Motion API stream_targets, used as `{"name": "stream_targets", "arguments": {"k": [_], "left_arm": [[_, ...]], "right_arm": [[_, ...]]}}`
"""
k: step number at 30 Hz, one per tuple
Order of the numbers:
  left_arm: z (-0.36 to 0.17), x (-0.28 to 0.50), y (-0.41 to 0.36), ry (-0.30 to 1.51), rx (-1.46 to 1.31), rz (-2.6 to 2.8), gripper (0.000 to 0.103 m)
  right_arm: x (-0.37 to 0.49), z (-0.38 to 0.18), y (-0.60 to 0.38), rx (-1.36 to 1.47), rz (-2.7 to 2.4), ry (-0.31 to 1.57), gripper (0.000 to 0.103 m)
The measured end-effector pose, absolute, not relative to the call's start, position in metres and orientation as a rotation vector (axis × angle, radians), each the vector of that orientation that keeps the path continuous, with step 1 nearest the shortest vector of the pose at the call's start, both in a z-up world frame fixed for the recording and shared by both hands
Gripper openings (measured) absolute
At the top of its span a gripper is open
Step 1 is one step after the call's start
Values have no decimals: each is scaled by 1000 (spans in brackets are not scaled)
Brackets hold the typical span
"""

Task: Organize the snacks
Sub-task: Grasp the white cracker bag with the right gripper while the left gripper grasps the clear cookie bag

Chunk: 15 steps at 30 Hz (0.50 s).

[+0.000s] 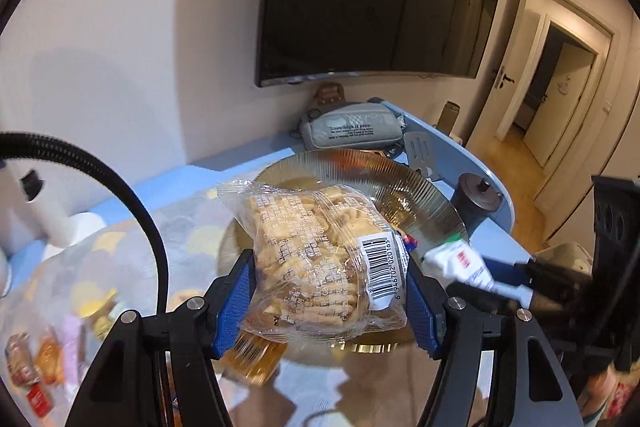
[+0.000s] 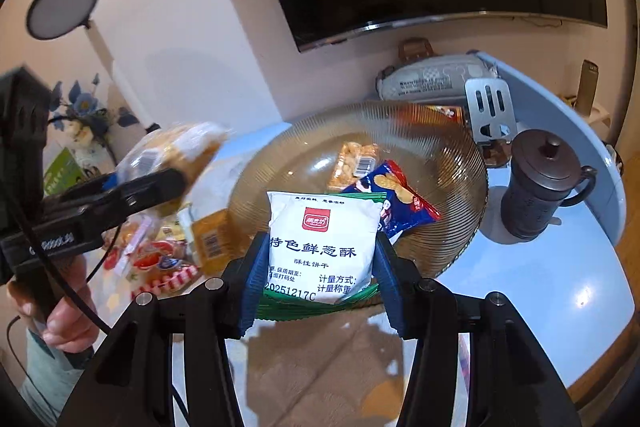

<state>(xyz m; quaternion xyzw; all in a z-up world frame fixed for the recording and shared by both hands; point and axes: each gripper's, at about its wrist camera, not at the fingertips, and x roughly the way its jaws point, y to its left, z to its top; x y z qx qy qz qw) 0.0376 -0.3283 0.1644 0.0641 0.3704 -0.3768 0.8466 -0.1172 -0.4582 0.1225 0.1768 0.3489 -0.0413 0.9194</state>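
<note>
My left gripper (image 1: 332,291) is shut on a clear bag of biscuits (image 1: 316,259) and holds it above the near rim of a ribbed amber glass plate (image 1: 424,195). My right gripper (image 2: 320,267) is shut on a white and green cracker packet (image 2: 320,247), held over the plate's (image 2: 456,163) near edge. A blue snack packet (image 2: 396,199) and a clear packet of crackers (image 2: 354,163) lie in the plate. In the right wrist view, the left gripper (image 2: 176,167) with its bag (image 2: 180,147) is at the left. The white packet also shows in the left wrist view (image 1: 460,263).
Several small snacks (image 2: 160,255) lie on the patterned cloth left of the plate, more in the left wrist view (image 1: 36,359). A dark teapot (image 2: 540,183), a metal spatula (image 2: 490,107) and a grey pouch (image 2: 432,77) sit behind on the blue table (image 2: 560,287). A lamp (image 2: 64,7) stands at the left.
</note>
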Motion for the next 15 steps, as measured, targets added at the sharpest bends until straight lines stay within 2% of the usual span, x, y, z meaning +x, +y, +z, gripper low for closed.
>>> {"name": "stream_targets", "arguments": {"k": [3, 5, 6, 15], "left_arm": [[155, 43, -344, 790, 159, -800, 67], [147, 50, -351, 832, 180, -806, 72], [146, 52, -352, 846, 174, -805, 72], [159, 41, -293, 785, 135, -737, 73]], "right_arm": [[-107, 116, -464, 371, -82, 740, 52], [-105, 114, -467, 371, -109, 750, 62], [-106, 115, -468, 373, -119, 738, 63], [-118, 123, -451, 376, -57, 704, 63]]}}
